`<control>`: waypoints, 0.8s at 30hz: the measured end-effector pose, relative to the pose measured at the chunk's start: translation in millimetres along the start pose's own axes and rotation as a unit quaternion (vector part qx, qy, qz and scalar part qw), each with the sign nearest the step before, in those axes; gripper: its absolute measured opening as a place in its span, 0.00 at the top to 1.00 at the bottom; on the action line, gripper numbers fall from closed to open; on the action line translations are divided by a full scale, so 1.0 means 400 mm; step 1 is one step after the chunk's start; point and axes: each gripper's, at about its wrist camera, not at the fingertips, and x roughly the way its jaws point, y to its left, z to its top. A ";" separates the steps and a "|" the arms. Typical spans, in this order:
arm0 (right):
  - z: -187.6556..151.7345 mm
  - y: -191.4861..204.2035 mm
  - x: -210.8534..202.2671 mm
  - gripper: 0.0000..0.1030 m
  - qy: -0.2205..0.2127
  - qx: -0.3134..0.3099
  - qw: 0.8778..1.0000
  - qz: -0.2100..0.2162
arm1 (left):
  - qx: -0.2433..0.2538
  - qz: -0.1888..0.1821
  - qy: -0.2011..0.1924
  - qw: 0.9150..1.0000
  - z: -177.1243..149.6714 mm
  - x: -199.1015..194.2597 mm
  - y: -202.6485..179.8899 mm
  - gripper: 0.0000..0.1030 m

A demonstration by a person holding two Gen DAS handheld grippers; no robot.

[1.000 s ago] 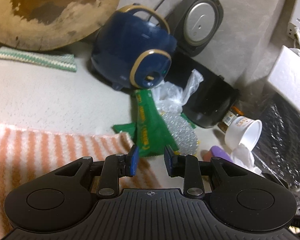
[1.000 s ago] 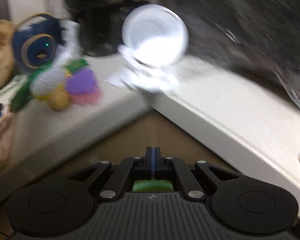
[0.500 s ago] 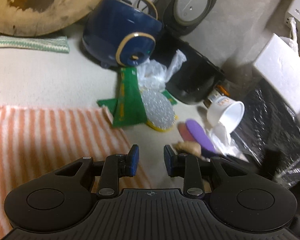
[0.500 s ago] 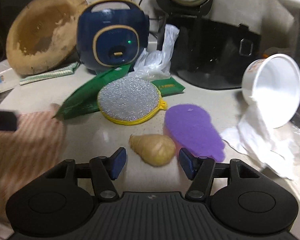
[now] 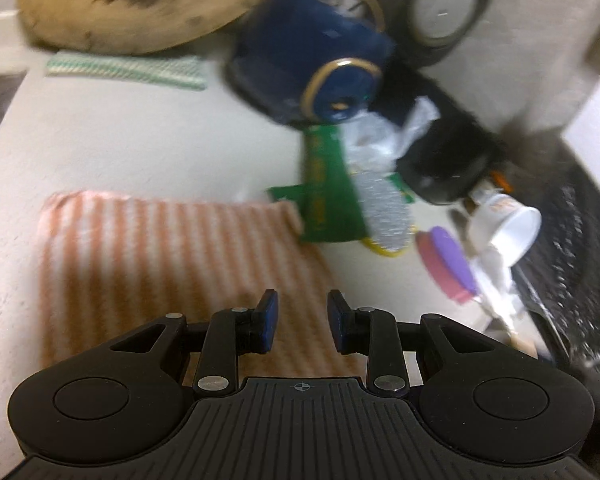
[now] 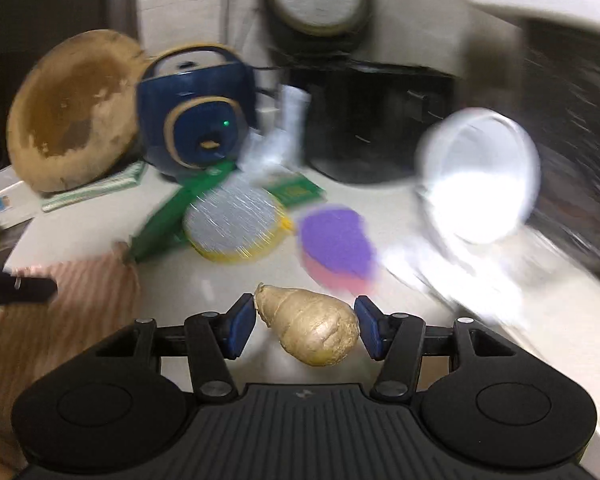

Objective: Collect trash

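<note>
Right gripper (image 6: 306, 322): jaws have just been closing, now around the ginger root (image 6: 310, 328), which lies on the table (image 6: 400, 216) between the pads; whether they touch it yet I cannot tell. Purple sponge (image 6: 336, 244) just beyond, tipped white cup (image 6: 478, 184) to its right, silver scrubber (image 6: 234, 220) on the green wrapper (image 6: 168, 220). Left gripper (image 5: 302, 322): jaws spread, nothing between, over the orange striped towel (image 5: 160, 260).

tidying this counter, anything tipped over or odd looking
Yes: the white cup lies on its side at the right with crumpled white paper spilling from its mouth. A green wrapper lies flat, partly under the silver scrubber.
</note>
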 end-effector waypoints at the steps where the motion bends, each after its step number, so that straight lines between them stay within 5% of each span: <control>1: -0.029 -0.020 -0.014 0.47 0.017 0.010 1.000 -0.011 | -0.011 -0.001 0.010 1.000 0.004 0.009 0.005 0.70; 6: -0.281 -0.087 0.085 0.47 0.155 0.049 0.984 -0.067 | 0.004 -0.010 0.035 0.999 0.005 0.037 -0.029 0.70; 10: -0.511 -0.139 0.272 0.48 0.268 0.095 0.954 -0.093 | 0.049 -0.017 0.052 0.997 -0.009 0.041 -0.074 0.71; 13: -0.620 -0.184 0.375 0.47 0.298 0.142 0.938 -0.100 | 0.084 -0.002 0.049 0.995 -0.017 0.046 -0.084 0.72; 17: -0.733 -0.260 0.503 0.47 0.338 0.223 0.910 -0.093 | 0.104 0.016 -0.028 0.994 -0.016 0.045 -0.058 0.73; 20: -0.820 -0.336 0.594 0.45 0.377 0.319 0.867 -0.064 | 0.105 0.024 -0.091 0.990 -0.005 0.045 -0.032 0.74; 22: -0.864 -0.388 0.642 0.36 0.383 0.371 0.845 -0.044 | 0.106 0.008 -0.125 0.986 0.000 0.051 -0.015 0.74; 24: -0.897 -0.420 0.691 0.36 0.386 0.391 0.833 -0.068 | 0.096 -0.023 -0.143 0.985 -0.004 0.065 0.006 0.74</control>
